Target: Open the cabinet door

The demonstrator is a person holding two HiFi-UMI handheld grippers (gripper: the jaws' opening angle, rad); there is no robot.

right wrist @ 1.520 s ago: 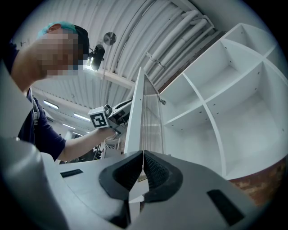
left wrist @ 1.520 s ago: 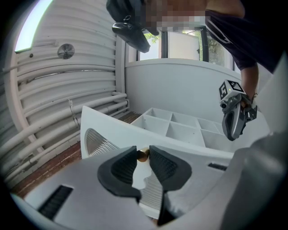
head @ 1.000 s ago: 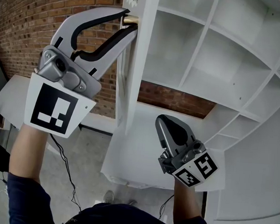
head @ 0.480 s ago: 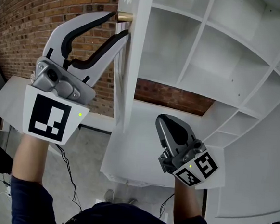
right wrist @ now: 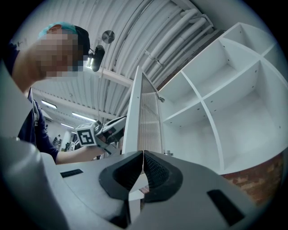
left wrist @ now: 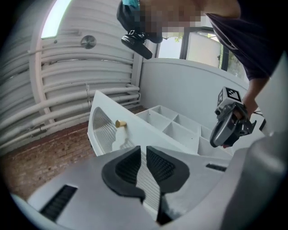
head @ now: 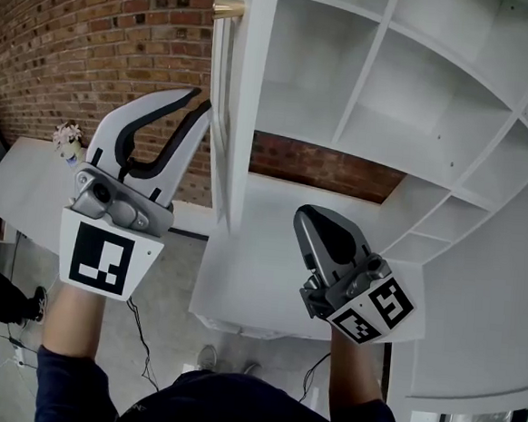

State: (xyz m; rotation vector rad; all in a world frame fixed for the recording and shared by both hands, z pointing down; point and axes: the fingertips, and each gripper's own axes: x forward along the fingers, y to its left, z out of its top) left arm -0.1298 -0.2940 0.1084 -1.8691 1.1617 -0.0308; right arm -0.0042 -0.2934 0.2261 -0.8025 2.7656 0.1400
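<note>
Brick wall behind the open cabinet door. Your left gripper, below the brass knob, has its empty jaws just closing to a slit. Your right gripper is closed, empty.

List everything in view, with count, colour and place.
cabinet: one, white, open shelves, right
cabinet door: one, white, ribbed panel, swung open, edge-on in the head view
knob: one, brass, high on the door
brick wall: one, red-brown, behind left
flowers: one small bunch, pale, on white table, far left
cable: one, black, on floor
left gripper: one, white and black, below the knob; jaws have just been closing, narrowly apart, nothing between
right gripper: one, grey, low before the shelves; jaws together, empty
</note>
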